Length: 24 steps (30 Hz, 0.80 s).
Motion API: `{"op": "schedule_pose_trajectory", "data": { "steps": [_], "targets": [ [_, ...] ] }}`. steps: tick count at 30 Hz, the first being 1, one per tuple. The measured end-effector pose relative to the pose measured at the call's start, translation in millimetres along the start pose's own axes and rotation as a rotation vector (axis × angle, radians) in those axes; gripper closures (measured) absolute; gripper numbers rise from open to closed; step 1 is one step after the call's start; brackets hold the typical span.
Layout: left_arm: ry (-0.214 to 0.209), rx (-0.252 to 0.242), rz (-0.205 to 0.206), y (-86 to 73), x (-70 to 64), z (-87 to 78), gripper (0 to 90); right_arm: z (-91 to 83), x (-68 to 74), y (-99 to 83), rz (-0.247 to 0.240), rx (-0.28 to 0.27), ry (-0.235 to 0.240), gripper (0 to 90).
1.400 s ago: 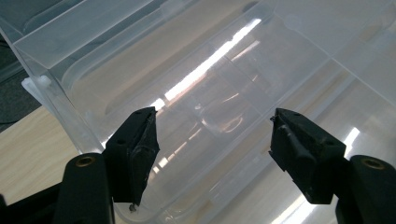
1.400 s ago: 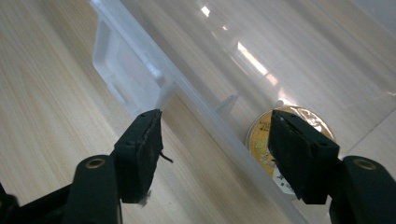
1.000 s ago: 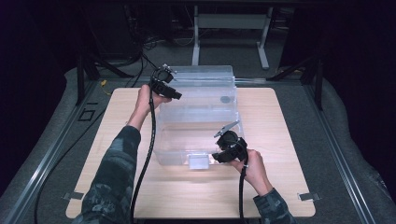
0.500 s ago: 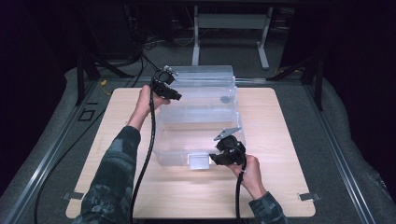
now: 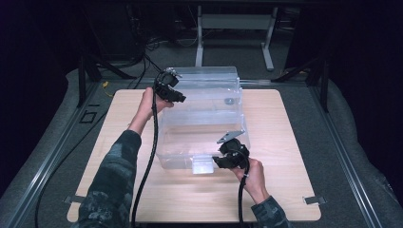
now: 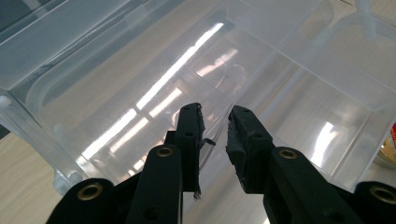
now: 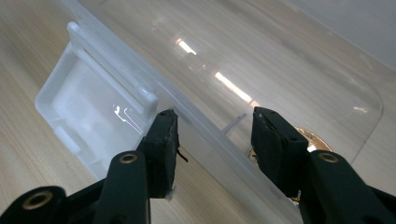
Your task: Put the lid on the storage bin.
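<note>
1. The left gripper has its jaws slightly parted, hovering over the far left corner of the one clear plastic bin on the wooden table, gripping nothing.
2. The right gripper stands wider open, straddling the bin's near rim beside its one white latch.
3. I can read no labels.

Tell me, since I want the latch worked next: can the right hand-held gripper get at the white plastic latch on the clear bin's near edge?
Probably yes: the right hand-held gripper is open, beside the white plastic latch, nothing between.
</note>
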<state>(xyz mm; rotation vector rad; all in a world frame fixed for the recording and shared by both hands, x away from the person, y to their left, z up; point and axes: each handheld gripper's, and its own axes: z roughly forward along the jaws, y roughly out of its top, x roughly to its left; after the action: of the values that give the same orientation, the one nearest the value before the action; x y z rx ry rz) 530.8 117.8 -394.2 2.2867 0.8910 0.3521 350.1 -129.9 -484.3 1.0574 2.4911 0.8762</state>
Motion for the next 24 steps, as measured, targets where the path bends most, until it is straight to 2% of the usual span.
{"op": "schedule_pose_trajectory", "data": {
  "steps": [16,21,24],
  "targets": [
    [-0.007,-0.001,0.028,-0.7,-8.1,-10.2,77.0,-0.1,2.1,-0.4,-0.001,0.006,-0.014,50.0],
    [-0.008,-0.021,0.038,-3.7,-12.3,-15.3,77.3,0.0,2.2,-0.5,-0.004,0.007,-0.015,49.8],
    [-0.024,-0.041,0.033,-6.5,-13.3,-19.3,77.4,0.1,2.5,-0.6,-0.005,0.005,-0.018,49.6]
  ]
}}
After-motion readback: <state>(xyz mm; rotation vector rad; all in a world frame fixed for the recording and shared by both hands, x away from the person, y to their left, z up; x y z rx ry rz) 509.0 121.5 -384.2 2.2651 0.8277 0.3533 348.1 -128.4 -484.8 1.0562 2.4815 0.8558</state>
